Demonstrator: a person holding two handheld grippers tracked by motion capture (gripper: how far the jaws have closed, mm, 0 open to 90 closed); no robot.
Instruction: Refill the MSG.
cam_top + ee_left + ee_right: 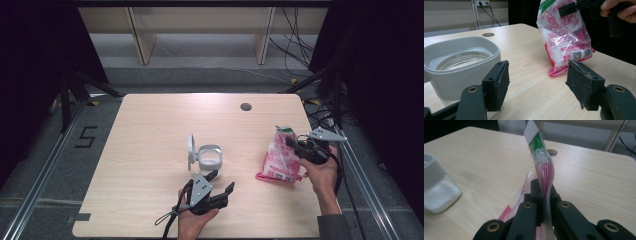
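The right gripper [295, 146] pinches the bag [280, 156] (pink, standing on the table [150, 130]), while the left gripper [222, 182] gapes wide, empty, beside the jar [210, 156].

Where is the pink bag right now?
In the high view the pink bag stands on the table's right side, pinched near its top by the right gripper, with the white container to its left.

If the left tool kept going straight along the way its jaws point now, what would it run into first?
Probably the pink bag: the left tool is open, with bare table ahead, then the bag's lower corner just right of centre. The white container sits off to its left, likely missed. Depth is uncertain.
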